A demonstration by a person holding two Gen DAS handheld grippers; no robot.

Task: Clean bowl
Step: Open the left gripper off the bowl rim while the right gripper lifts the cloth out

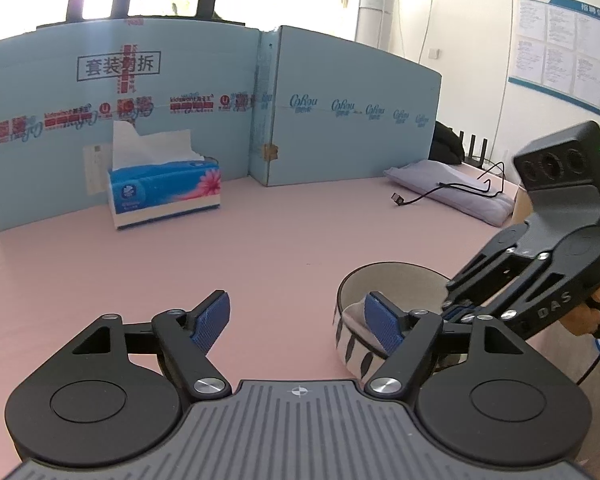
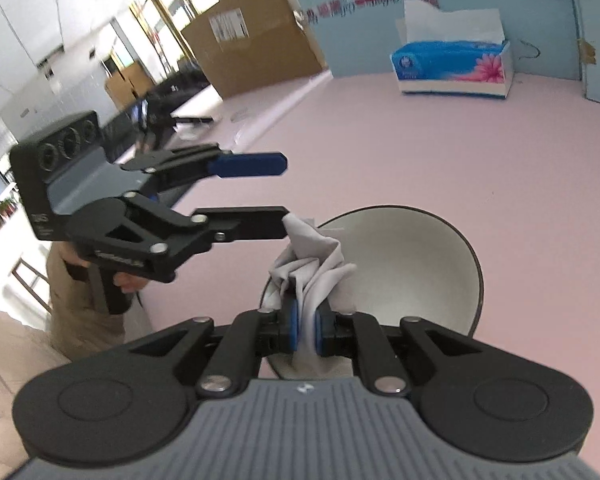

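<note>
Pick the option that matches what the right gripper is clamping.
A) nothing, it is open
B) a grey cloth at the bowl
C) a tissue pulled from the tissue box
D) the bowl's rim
B: in the right wrist view the right gripper has its blue pads shut on the grey cloth, which bunches up over the near edge of the bowl.

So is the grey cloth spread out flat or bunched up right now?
Bunched up. The grey cloth is crumpled in folds, pinched between the right gripper jaws over the near edge of the bowl.
</note>
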